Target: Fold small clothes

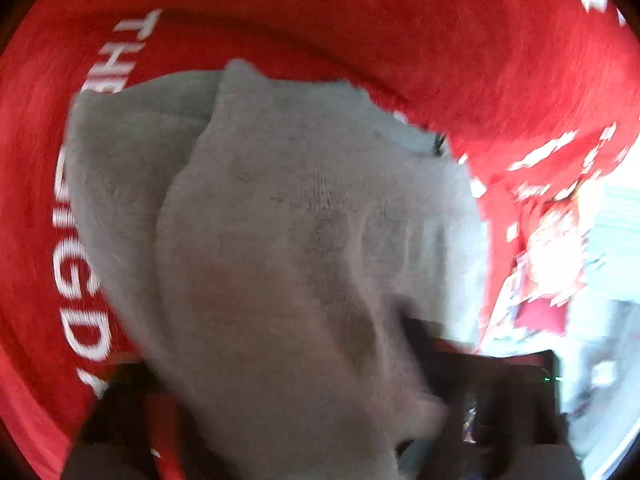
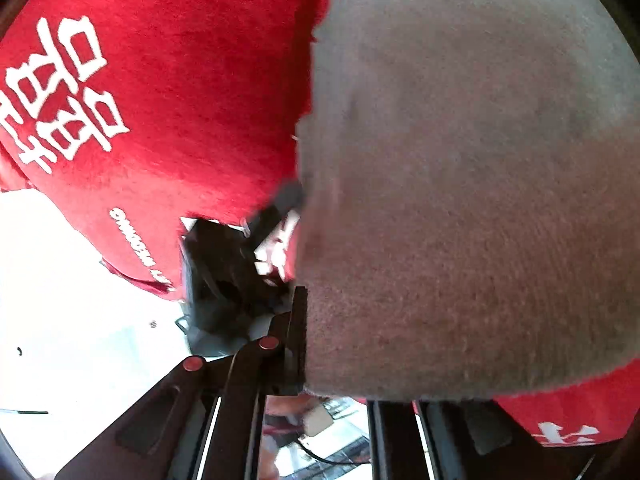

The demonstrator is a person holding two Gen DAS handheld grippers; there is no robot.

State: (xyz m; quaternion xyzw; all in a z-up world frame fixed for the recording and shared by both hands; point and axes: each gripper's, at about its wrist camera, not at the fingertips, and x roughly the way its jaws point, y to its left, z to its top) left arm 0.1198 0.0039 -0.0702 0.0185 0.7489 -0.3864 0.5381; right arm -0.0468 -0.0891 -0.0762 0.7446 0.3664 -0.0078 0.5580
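Left wrist: grey cloth [image 1: 288, 240] drapes over my left gripper [image 1: 280, 420], lying on a red printed cloth [image 1: 360, 20]; can't tell its jaws; right wrist: right gripper [image 2: 304, 344] closed, pinching the grey cloth's edge.

Grey sock [image 2: 460, 200]: matt ribbed knit. Red cloth [image 1: 360, 12]: fuzzy, matt, white print.

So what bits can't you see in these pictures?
- Left gripper, left wrist view: the grey cloth drapes over its fingers; grip unclear.
- Right gripper, right wrist view: one finger hidden behind the cloth.
- White writing on the red cloth: blurred, partly covered.
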